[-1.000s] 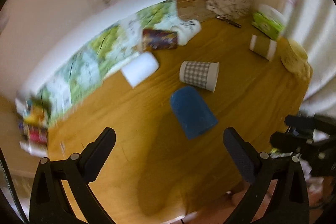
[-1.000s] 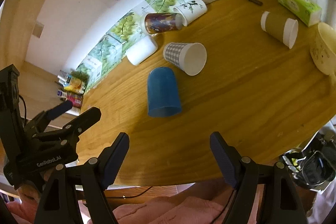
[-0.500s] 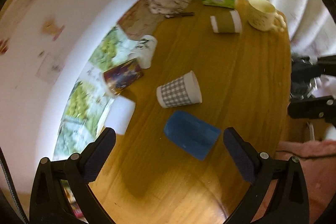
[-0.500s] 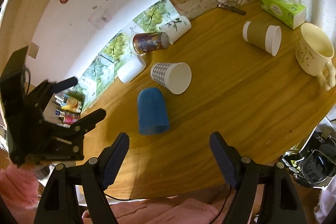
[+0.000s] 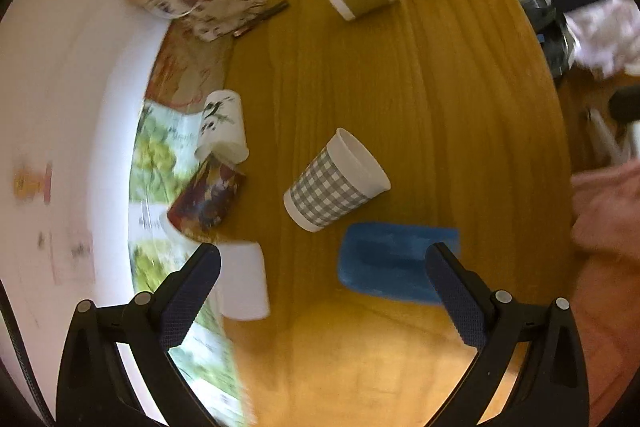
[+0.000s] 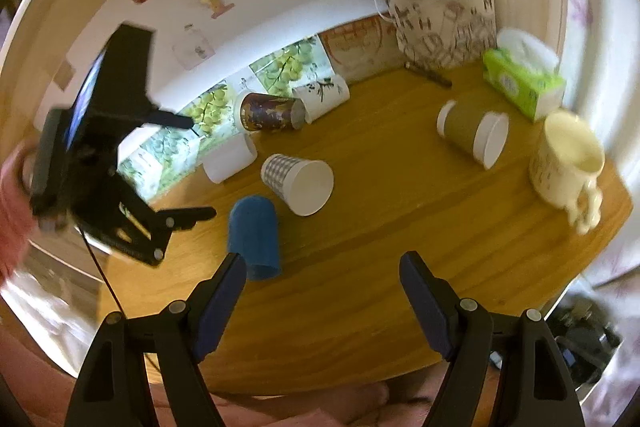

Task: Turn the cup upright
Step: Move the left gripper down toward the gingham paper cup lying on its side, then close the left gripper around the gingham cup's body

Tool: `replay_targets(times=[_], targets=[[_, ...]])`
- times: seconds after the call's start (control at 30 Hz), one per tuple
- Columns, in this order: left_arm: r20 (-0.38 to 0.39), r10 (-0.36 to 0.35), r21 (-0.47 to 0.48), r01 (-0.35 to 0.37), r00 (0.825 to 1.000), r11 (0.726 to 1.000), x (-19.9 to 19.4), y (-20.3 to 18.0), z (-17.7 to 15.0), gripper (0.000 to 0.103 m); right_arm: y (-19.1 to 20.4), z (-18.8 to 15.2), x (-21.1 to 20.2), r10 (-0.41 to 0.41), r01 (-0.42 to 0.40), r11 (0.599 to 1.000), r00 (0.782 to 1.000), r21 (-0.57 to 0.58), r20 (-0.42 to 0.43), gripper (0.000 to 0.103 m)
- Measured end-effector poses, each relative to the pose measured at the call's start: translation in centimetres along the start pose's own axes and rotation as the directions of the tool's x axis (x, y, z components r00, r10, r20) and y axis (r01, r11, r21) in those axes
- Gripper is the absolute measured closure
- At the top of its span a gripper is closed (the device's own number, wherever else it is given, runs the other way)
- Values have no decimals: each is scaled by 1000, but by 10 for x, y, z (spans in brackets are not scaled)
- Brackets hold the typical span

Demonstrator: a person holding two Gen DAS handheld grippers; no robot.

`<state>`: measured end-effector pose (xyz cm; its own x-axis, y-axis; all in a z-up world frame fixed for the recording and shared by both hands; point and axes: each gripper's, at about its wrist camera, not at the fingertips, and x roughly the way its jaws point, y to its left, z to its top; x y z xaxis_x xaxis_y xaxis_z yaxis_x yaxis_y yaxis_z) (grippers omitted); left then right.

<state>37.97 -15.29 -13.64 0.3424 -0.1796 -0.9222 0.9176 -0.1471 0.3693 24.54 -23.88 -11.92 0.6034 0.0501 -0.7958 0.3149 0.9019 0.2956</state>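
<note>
Several cups lie on their sides on the wooden table (image 6: 400, 227). A blue cup (image 5: 390, 263) (image 6: 254, 235) lies nearest both grippers. A grey checked paper cup (image 5: 336, 183) (image 6: 298, 179) lies just beyond it. My left gripper (image 5: 320, 279) is open and empty above the table, the blue cup near its right finger. It shows at the left of the right wrist view (image 6: 188, 217). My right gripper (image 6: 322, 285) is open and empty near the table's front edge, right of the blue cup.
A dark patterned cup (image 6: 270, 113), a white leaf-print cup (image 6: 324, 97), a plain white cup (image 6: 230, 163) and a brown sleeved cup (image 6: 474, 135) also lie on their sides. A cream mug (image 6: 566, 163) stands at the right. A green tissue box (image 6: 522, 85) and a printed bag (image 6: 444, 27) stand at the back.
The left gripper has swung round and come closer to the cups; its view is rotated and blurred. The right gripper has drawn nearer the table. No cup has moved.
</note>
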Motion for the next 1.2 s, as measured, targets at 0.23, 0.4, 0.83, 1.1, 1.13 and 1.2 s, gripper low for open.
replay_targets(times=[0.23,0.4,0.83,1.1,1.13,1.2], targets=[[33,-31,153,25,999,988,25,0,12,1,5,-9,9,-1,1,997,1000,-80,4,23],[45,-54,245,42,997,969,39,0,15,1,10,-15,21,15,-17,994,1000,-104,-24,23],[7,-167,307,157,986,939,90,4,22,1,2,-13,51,17,-18,1000,997,-22,-74,23],[-7,-211,265,205,978,942,119,10,30,1,-4,-14,62,-8,9,1000,994,10,-108,23],[-8,-217,260,211,976,942,122,11,31,1,-5,-15,62,-10,12,1000,994,15,-112,23],[-12,-228,252,224,974,942,126,12,34,2,-5,-16,63,-12,16,1000,993,25,-120,23]])
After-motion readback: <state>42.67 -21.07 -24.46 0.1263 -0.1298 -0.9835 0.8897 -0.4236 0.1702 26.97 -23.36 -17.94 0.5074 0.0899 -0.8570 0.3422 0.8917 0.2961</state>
